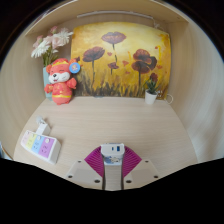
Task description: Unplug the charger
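A small white charger with a blue port on its face sits between my gripper's two fingers. The magenta pads press against both of its sides, so the gripper is shut on it. The charger is lifted clear of the light wooden tabletop. Its underside and prongs are hidden by the fingers. A white power strip with pastel sockets lies on the table ahead and to the left of the fingers, well apart from the charger.
A stuffed orange and white toy stands at the back left under white flowers. A painted poppy backdrop closes the rear. A small potted plant stands at the back right.
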Demonstrator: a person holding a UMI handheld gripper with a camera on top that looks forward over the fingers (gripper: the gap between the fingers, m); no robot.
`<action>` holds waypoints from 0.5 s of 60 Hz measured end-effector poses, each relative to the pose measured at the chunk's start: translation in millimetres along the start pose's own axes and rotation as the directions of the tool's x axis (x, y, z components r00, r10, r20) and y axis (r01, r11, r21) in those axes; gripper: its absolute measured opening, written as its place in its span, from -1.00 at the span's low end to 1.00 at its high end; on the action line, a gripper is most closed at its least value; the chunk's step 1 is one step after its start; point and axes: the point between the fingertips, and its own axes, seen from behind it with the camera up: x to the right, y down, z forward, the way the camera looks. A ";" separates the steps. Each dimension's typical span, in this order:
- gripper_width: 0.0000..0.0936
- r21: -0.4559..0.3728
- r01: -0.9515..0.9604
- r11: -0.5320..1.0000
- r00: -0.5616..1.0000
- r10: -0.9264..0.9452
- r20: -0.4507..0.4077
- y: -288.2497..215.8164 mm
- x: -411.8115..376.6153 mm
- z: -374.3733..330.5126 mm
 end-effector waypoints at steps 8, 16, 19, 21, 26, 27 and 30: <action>-0.41 -0.043 0.022 0.999 1.000 -0.022 -0.003 15.4 2.0 6.3; 0.02 -0.060 0.033 0.998 0.998 -0.036 -0.045 13.8 6.3 -0.4; 0.18 -0.032 0.019 0.999 0.999 -0.020 -0.027 2.6 -0.3 -9.0; 0.18 -0.002 0.001 1.000 1.000 -0.001 -0.012 -8.2 -4.8 -17.3; 0.19 0.079 -0.023 0.997 1.000 0.024 -0.014 -37.3 -8.7 -48.1; 0.19 0.088 -0.024 0.996 1.000 0.026 -0.018 -43.4 -8.5 -57.4; 0.19 0.126 -0.023 0.992 0.999 0.028 -0.032 -58.5 -9.6 -82.7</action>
